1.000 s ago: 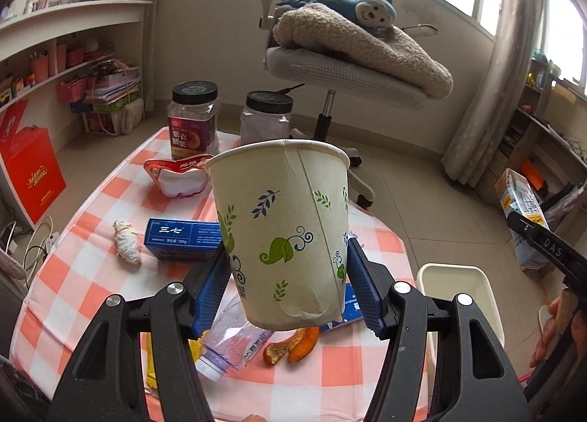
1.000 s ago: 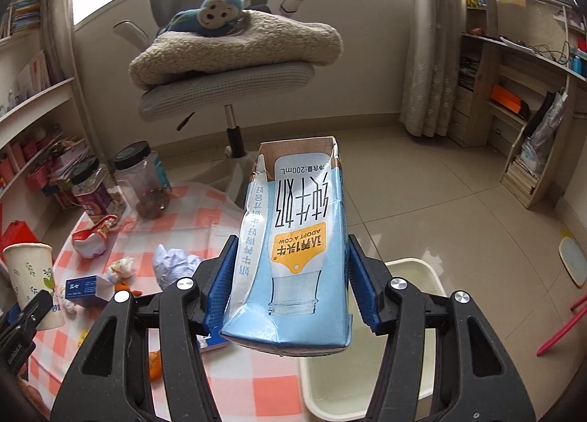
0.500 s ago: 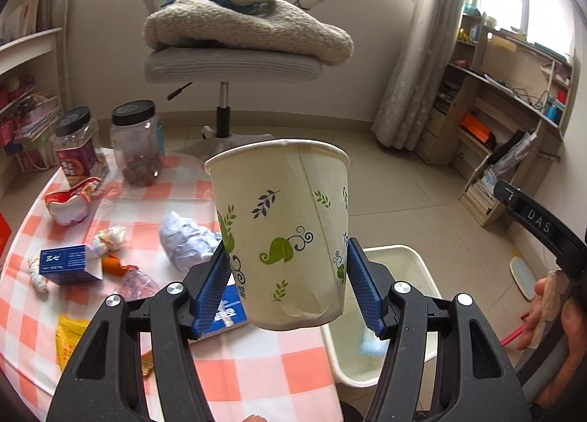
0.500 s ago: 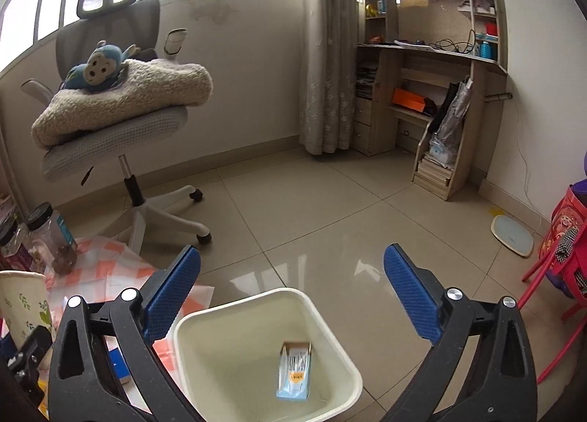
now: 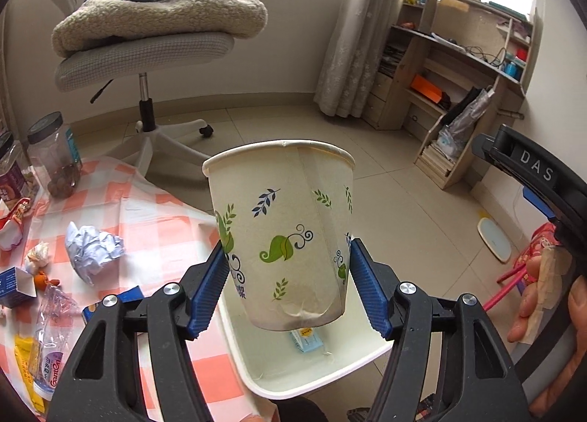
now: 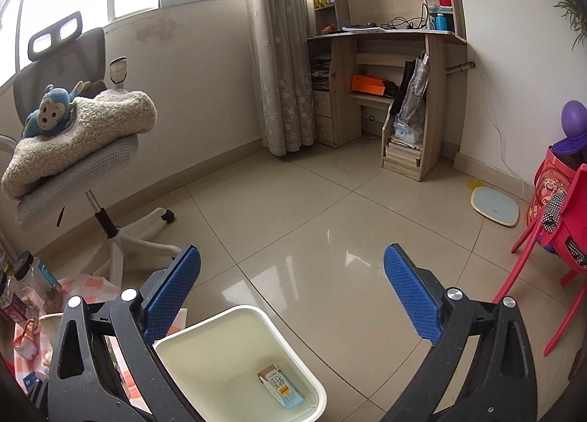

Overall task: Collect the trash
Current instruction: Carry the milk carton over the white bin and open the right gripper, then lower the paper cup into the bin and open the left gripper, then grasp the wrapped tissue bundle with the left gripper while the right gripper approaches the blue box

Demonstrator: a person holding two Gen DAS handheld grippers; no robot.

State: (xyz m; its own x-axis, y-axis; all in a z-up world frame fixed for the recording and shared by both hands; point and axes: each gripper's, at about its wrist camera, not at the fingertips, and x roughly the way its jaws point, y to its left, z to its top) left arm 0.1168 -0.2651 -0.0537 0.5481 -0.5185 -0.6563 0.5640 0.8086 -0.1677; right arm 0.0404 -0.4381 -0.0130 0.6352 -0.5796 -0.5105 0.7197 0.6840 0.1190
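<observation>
Below and ahead of both tools stands the white bin [image 6: 240,359], beside the checked worktop [image 5: 154,216]. The left tool [image 5: 290,286] pinches a paper cup [image 5: 282,235] upright over the bin. The right tool [image 6: 291,297] is spread wide with nothing between its pads. A milk carton [image 6: 280,390] lies flat on the bin's bottom.

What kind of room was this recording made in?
Most likely a home study or sunroom: a grey mesh office chair carrying a blue plush monkey, a cluttered wooden desk with shelves, and a table under an orange-checked cloth.
</observation>
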